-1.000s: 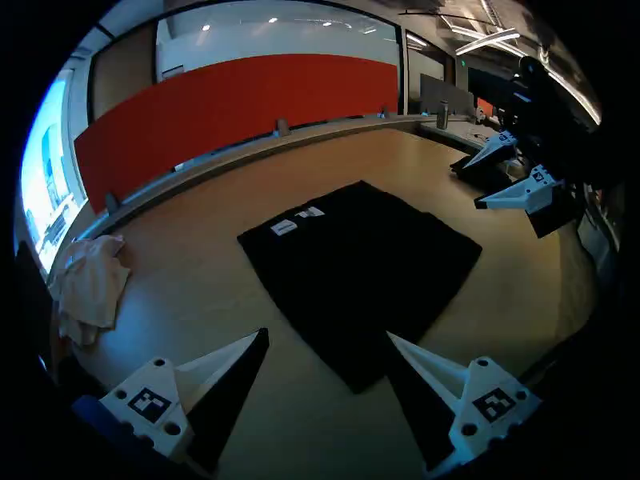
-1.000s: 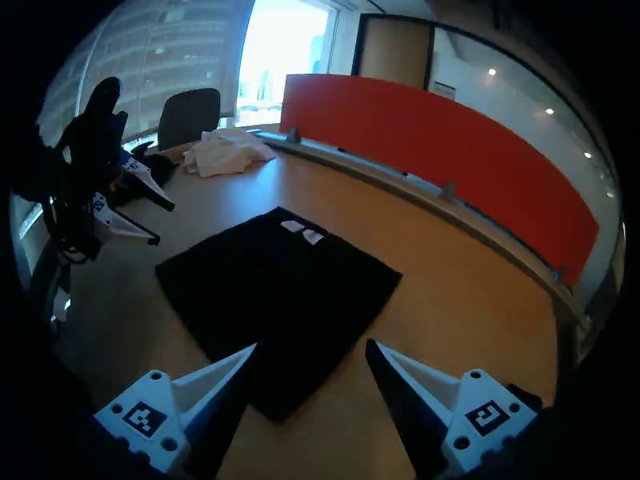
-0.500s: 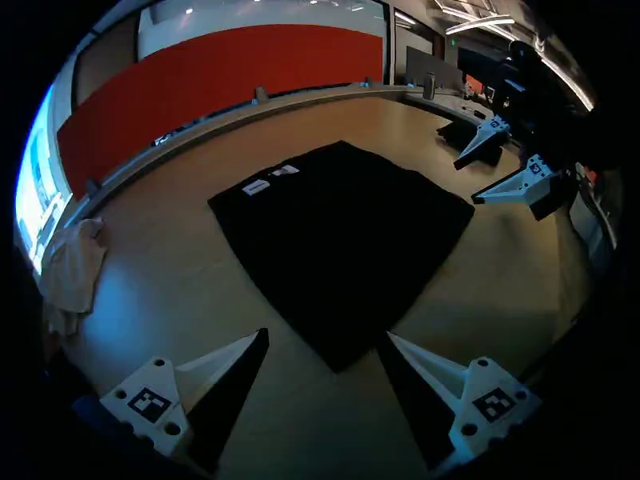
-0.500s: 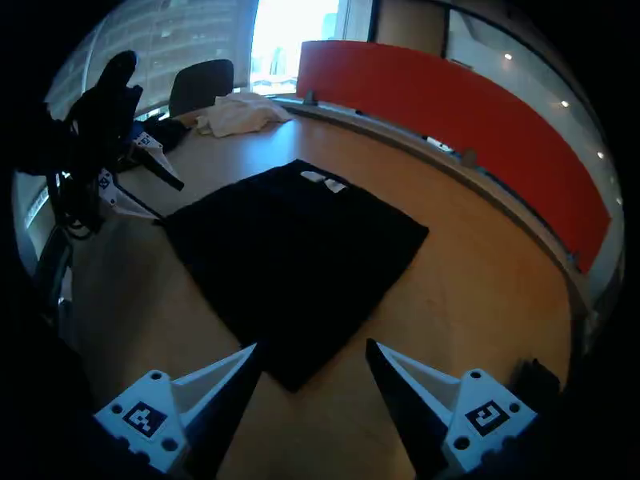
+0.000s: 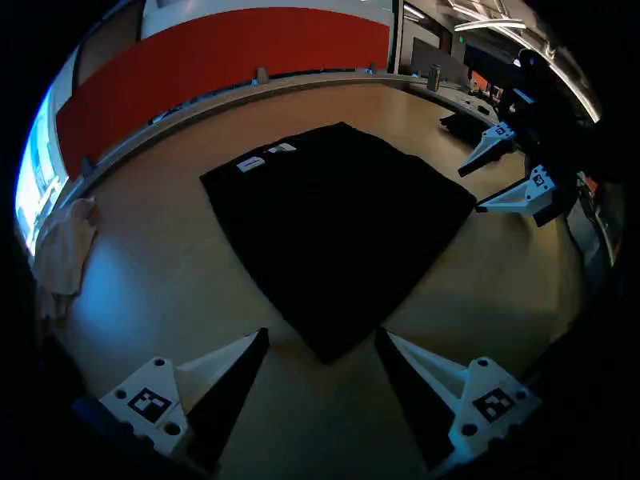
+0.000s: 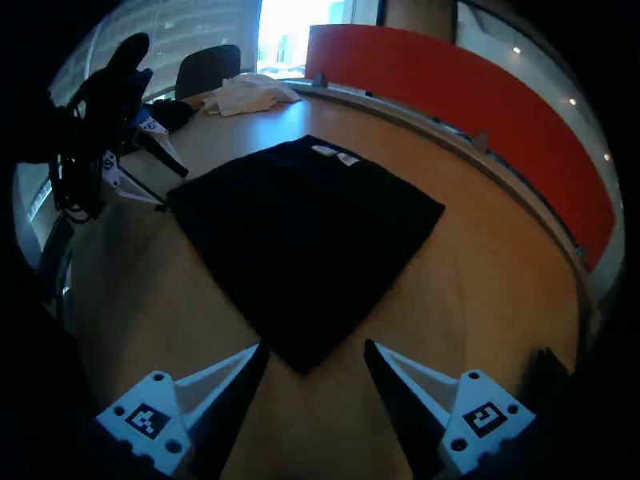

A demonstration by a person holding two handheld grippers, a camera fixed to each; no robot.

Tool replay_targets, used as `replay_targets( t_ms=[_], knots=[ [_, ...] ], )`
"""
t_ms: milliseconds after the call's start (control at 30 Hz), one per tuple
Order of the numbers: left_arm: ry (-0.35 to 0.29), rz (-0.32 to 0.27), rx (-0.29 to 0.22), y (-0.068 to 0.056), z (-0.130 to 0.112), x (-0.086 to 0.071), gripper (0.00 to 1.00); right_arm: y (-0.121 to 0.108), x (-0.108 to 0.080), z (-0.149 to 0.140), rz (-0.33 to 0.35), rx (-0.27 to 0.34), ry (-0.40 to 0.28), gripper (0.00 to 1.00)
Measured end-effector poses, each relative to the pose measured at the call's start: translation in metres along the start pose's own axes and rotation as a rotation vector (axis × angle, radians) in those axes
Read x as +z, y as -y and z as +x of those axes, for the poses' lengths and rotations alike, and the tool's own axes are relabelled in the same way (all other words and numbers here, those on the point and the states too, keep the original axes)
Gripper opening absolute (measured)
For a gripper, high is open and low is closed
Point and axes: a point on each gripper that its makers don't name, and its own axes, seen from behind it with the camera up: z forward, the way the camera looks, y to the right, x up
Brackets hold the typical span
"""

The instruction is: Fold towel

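Note:
A black towel lies flat on the wooden table, with white tags at its far edge. In the left gripper view my left gripper is open, its fingertips on either side of the towel's near corner, just above the table. In the right gripper view the same towel lies ahead and my right gripper is open around another corner of it. The right gripper also shows at the far right of the left gripper view, and the left gripper at the left of the right gripper view.
A crumpled light cloth lies at the table's left end, seen again as a pale cloth near an office chair. A red partition runs along the table's far edge. Bare wood surrounds the towel.
Both grippers have moved forward and lower toward the towel; each near corner now sits between the open fingertips, and the towel looks larger in both views.

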Motion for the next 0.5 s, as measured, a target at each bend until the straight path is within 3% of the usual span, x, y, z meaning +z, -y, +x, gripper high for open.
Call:
replay_targets(
  t_ms=[300,500],
  knots=[
    [0.016,0.014,0.014,0.0003,-0.0024,0.0021,0.85,0.0058,0.0013,-0.005,0.032,0.014,0.015,0.72],
    [0.026,0.016,0.009,0.0003,-0.0026,0.002,0.83,0.0084,0.0011,-0.0055,0.048,0.028,0.016,0.63]
  ],
)
